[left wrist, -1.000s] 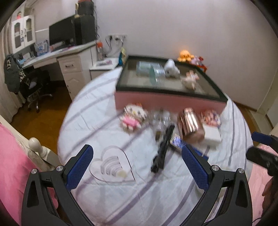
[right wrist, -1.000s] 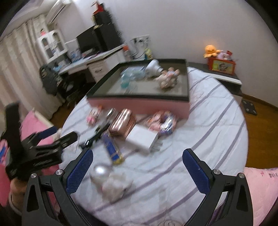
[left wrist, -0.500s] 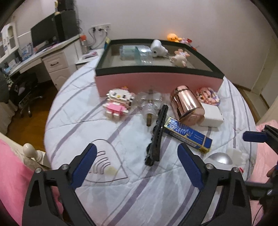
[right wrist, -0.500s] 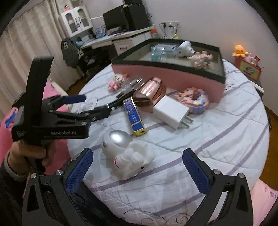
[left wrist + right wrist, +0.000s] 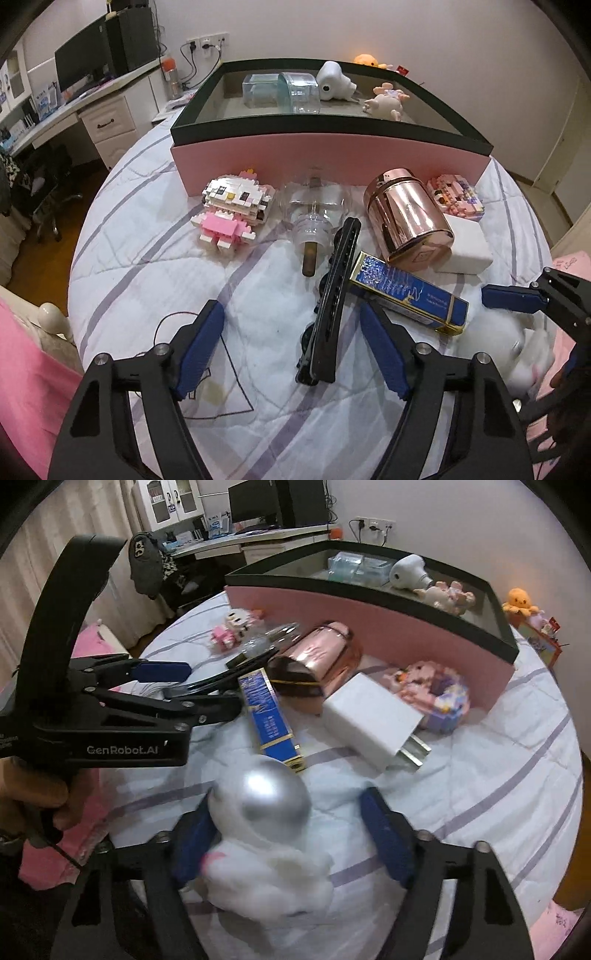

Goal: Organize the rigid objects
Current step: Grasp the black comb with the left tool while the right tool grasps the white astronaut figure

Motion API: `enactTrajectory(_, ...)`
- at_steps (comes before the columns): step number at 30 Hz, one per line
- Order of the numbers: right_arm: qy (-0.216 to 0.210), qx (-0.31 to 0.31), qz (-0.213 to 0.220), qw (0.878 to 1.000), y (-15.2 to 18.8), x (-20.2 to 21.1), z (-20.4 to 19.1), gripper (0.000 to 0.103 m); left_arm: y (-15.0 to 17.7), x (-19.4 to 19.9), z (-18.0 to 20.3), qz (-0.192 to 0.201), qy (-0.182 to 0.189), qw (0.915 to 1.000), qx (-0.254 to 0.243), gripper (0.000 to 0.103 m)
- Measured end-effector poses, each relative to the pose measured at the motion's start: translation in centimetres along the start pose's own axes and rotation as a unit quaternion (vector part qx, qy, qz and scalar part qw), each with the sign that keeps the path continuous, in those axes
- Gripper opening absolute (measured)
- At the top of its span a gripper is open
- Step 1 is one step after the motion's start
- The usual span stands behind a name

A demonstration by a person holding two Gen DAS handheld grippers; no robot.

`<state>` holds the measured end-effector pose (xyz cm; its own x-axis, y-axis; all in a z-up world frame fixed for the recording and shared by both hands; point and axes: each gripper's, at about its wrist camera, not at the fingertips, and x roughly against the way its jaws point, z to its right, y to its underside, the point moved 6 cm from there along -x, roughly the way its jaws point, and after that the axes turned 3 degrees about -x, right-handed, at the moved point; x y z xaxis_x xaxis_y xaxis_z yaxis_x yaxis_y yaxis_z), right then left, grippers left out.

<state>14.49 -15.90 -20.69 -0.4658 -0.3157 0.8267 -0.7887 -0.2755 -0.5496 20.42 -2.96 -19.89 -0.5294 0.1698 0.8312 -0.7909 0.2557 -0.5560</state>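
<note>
While blur smears the white figure [image 5: 266,853], we note our closing right gripper [image 5: 291,842] straddling it, contact unclear; left gripper [image 5: 291,354] narrowing, empty.

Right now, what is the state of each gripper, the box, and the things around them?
Left gripper: jaws closing, black hair clip between, not pressed.
Right gripper: jaws closing around white toy, grip unclear.
Box: open, lidless.
Pink metal tin: lying on side.
Blue carton: lying flat.

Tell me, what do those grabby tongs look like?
Both tongs, left and right, are black angular frames with silver screws and ribbed blue pads on the fingers. White lettering on the left one's side reads GenRobot.AI.
</note>
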Motion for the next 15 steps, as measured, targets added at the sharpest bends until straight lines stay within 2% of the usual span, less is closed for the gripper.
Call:
enactTrajectory(3,0.003,-0.007,0.006,1.0,-0.2,0.2,0.9,0.057,-0.1,-0.1,0.1,0.001,-0.004,1.0,-0.004,0.076)
enactTrajectory(8,0.004,-0.015,0.014,1.0,-0.5,0.2,1.6,0.051,-0.2,-0.2,0.5,0.004,-0.012,0.9999,-0.009,0.072)
enactTrajectory(11,0.005,-0.015,0.017,1.0,-0.6,0.1,1.7,0.049,-0.3,-0.2,0.9,0.006,-0.015,0.9997,-0.017,0.066)
enactTrajectory(14,0.002,-0.016,0.019,1.0,-0.5,0.2,1.8,0.048,-0.4,-0.1,1.4,0.009,-0.012,0.9996,-0.024,0.051)
enactTrajectory(15,0.001,-0.017,0.02,1.0,-0.5,0.2,1.8,0.047,-0.5,-0.1,1.5,0.009,-0.007,0.9996,-0.025,0.041)
